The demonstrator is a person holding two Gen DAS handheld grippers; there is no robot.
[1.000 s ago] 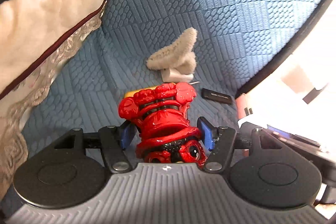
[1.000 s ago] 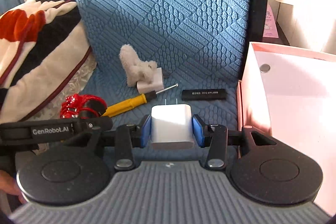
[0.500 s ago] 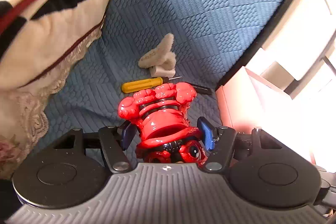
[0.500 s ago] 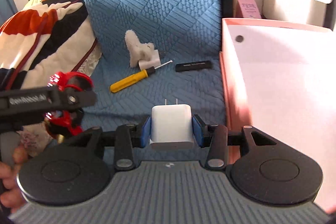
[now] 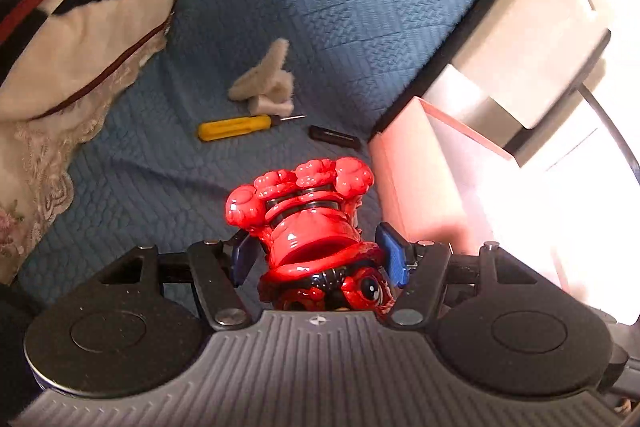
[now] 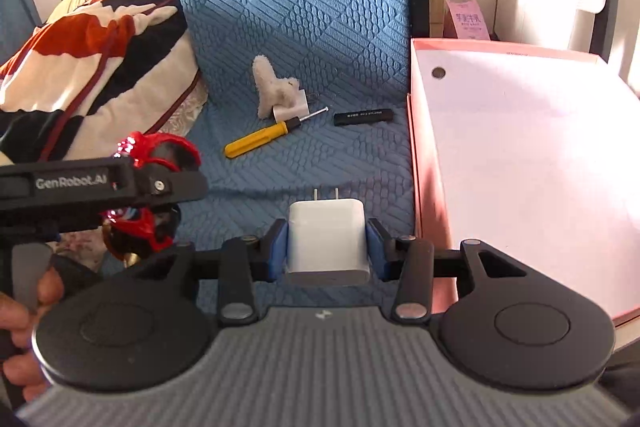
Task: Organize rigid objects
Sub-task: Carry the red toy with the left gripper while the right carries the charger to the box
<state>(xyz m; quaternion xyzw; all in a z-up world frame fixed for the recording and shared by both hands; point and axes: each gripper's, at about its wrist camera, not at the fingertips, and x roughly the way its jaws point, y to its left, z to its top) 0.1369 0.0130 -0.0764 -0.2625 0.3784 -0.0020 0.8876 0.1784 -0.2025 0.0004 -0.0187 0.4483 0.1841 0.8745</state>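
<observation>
My left gripper point(image 5: 318, 255) is shut on a glossy red figurine point(image 5: 308, 227), held above the blue quilted cover; in the right wrist view the same figurine point(image 6: 160, 155) shows at the left behind the left gripper's black arm. My right gripper point(image 6: 326, 247) is shut on a white plug charger point(image 6: 326, 239), prongs pointing away. A pink box point(image 6: 418, 163) with a white inside lies open to the right of it. On the cover beyond lie a yellow-handled screwdriver point(image 6: 264, 141) and a thin black stick point(image 6: 363, 117).
A beige plush piece on a small white block point(image 6: 276, 93) sits behind the screwdriver. A patterned blanket point(image 6: 92, 59) is heaped at the left. A black bed edge and white furniture point(image 5: 532, 51) stand beyond the box. A hand point(image 6: 24, 323) grips the left tool.
Both grippers have risen and drawn back from the cover, each keeping its object. The screwdriver, stick and plush look farther off, and more of the pink box is in view.
</observation>
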